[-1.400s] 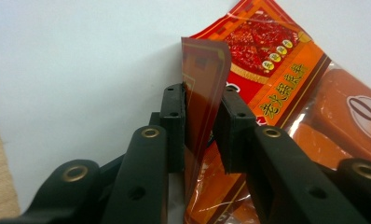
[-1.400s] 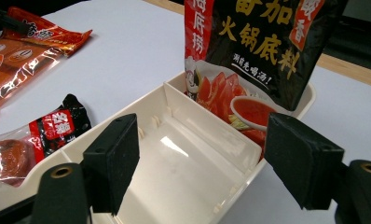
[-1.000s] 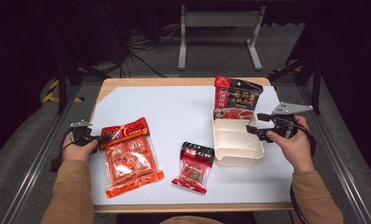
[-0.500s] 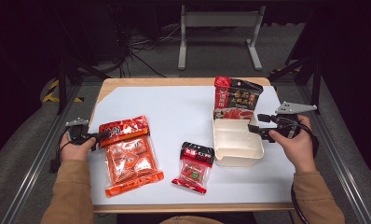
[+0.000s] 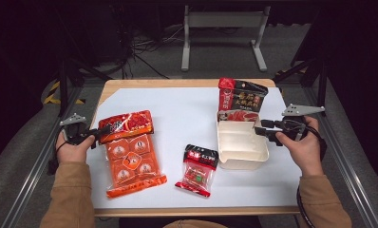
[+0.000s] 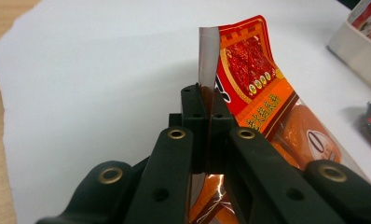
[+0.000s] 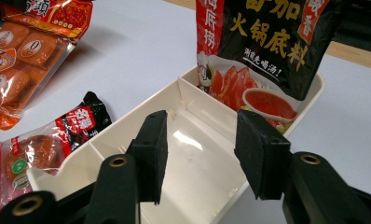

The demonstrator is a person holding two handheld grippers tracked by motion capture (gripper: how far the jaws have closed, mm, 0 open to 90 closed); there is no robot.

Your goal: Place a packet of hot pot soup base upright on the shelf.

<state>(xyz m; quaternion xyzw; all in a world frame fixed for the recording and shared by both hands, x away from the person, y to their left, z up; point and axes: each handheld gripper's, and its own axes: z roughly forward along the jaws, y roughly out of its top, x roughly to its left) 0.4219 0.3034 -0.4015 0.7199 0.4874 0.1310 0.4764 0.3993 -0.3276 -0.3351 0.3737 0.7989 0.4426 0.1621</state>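
My left gripper [image 5: 98,134] [image 6: 206,93] is shut on the top edge of a large orange-red snack packet [image 5: 130,156] [image 6: 253,70]. The packet's top end is lifted and its lower end lies on the white sheet. My right gripper [image 5: 259,128] [image 7: 200,135] is at the right rim of a cream divided tray [image 5: 239,159] [image 7: 127,121]. Its jaws have just been closing. They stand apart over the tray's near wall and the pads press on nothing. A black and red pouch [image 5: 241,99] [image 7: 267,37] stands upright in the tray's far compartment.
A small red and black packet [image 5: 199,168] [image 7: 44,144] lies on the white sheet [image 5: 177,114] between the big packet and the tray. The sheet covers a wooden table [image 5: 187,83]. Metal rails run along both sides, with a stand and cables on the floor behind.
My left gripper has risen a little and pulled the packet's top end up and toward the left. The right hand has stayed at the tray's rim.
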